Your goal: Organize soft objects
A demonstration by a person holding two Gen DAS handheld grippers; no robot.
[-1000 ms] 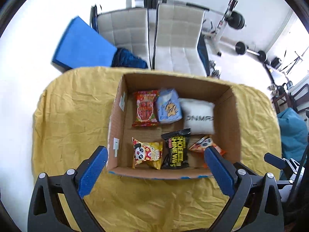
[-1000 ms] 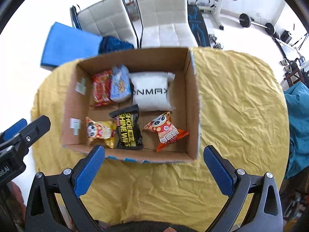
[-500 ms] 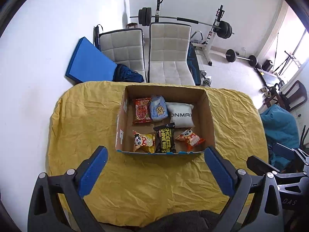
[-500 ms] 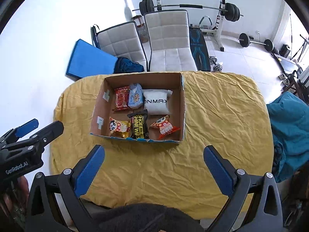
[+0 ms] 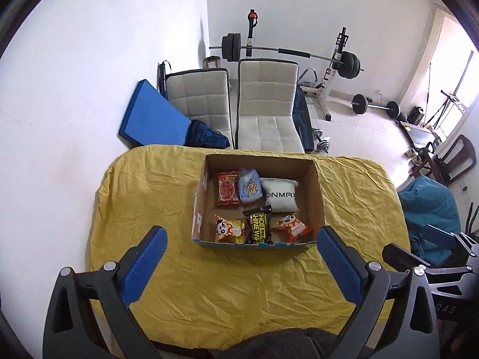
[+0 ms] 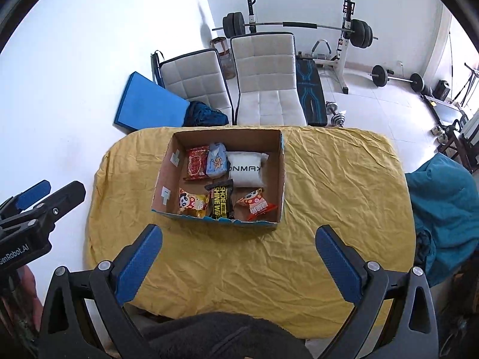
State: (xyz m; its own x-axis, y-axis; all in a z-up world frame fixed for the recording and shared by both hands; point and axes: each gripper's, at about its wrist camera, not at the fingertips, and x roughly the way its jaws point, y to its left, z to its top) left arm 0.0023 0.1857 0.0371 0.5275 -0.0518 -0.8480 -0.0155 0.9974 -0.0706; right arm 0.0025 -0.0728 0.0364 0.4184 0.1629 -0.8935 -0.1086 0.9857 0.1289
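Note:
An open cardboard box (image 5: 318,197) (image 6: 280,179) rests on the yellow-covered table (image 5: 149,197) (image 6: 335,185). Inside lie several soft packets: a red one (image 5: 227,188), a pale blue one (image 5: 250,186), a white pouch (image 5: 281,194) (image 6: 246,170), a yellow panda bag (image 5: 229,228), a black packet (image 5: 258,229) (image 6: 221,199) and an orange panda bag (image 5: 292,226) (image 6: 256,204). My left gripper (image 5: 239,264) hangs open, high above the table's near side. My right gripper (image 6: 238,261) is open too, held well back from the box, empty. Each gripper shows at the edge of the other's view.
Two white padded chairs (image 5: 266,104) stand beyond the table's far edge, with a blue mat (image 5: 149,119) against the wall. A barbell rack (image 5: 338,59) and weights fill the room behind. A teal cloth heap (image 6: 443,206) lies right of the table. Dark fabric (image 6: 215,335) shows at the bottom.
Both grippers have pulled up and back from just over the box, so it looks much smaller now. Both stay open. The packets have not moved.

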